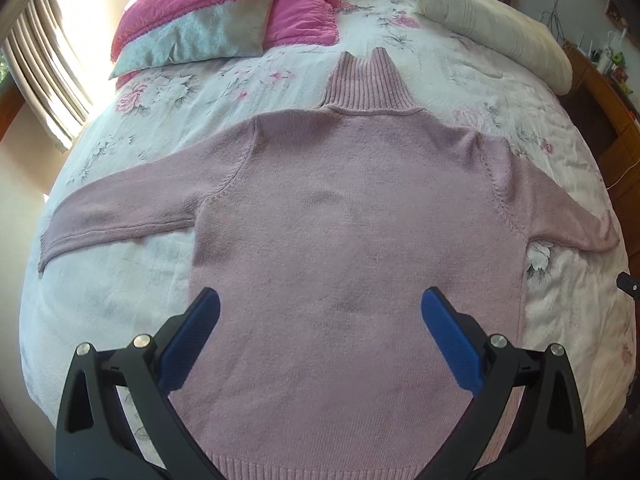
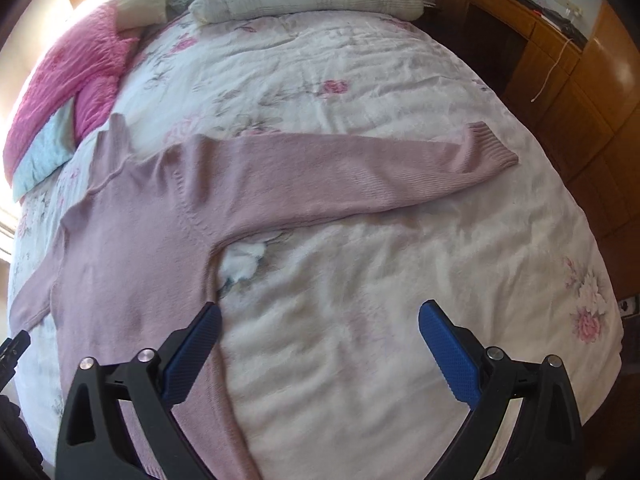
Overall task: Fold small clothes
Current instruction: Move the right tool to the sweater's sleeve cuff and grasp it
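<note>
The pink sweater (image 1: 352,216) lies flat on the floral bed cover (image 2: 400,280), sleeves spread to both sides, collar toward the pillows (image 1: 224,12). The left tongs (image 1: 320,320) hang released above its body. The right tongs (image 2: 320,336), also released and empty, hang over its right side edge.

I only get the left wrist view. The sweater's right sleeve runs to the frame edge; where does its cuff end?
Observer: The cuff lies flat on the bedspread, short of the bed's edge.
Operator: Is the right gripper holding anything?
Observer: No. The right gripper hangs with jaws wide apart, empty, beside the sweater hem.
Operator: What's past that side of the bed?
Observer: A wooden cabinet with a white cord hanging down it.
</note>
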Available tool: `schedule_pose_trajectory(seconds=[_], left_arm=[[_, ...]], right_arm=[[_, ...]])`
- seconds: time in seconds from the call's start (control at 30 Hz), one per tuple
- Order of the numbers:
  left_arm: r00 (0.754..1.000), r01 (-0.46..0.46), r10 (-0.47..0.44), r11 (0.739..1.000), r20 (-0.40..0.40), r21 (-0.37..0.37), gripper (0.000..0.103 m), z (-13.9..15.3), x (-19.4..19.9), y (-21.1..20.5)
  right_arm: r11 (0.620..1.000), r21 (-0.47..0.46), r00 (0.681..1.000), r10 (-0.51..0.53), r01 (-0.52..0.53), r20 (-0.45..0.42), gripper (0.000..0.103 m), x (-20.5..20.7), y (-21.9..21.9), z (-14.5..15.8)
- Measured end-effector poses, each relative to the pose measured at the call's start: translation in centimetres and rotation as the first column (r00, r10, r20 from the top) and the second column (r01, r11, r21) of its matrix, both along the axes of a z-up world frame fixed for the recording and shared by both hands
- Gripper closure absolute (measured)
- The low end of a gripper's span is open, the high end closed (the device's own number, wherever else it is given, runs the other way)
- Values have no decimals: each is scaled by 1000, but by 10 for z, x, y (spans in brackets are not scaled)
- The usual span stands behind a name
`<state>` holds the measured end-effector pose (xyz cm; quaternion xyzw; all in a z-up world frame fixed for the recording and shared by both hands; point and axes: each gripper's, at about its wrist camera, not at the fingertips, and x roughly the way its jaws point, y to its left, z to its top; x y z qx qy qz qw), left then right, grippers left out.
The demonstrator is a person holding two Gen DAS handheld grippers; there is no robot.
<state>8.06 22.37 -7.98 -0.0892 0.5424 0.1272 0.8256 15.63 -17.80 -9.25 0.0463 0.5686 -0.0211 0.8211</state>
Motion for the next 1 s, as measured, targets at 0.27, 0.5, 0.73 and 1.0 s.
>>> schedule_pose_trajectory(seconds=[0.27,0.5,0.73,1.0], left_arm=[[998,30,-31,999,57,28,3,-8,84,-67],[996,55,-58,997,72,48,3,-10,109,-97],[999,38,-39,998,29,55,3,-24,109,-92],[999,35,-36,998,30,56,3,-27,98,-81]], right_arm=[[960,106,963,-247,258,-104,10,111,-178,-64],[920,133,919,-339,369,-201,25,161,-253,-118],[900,214,923,-352,380,-157,85,170,-270,-122],[870,320,924,-378,374,-52,93,136,-279,-86]])
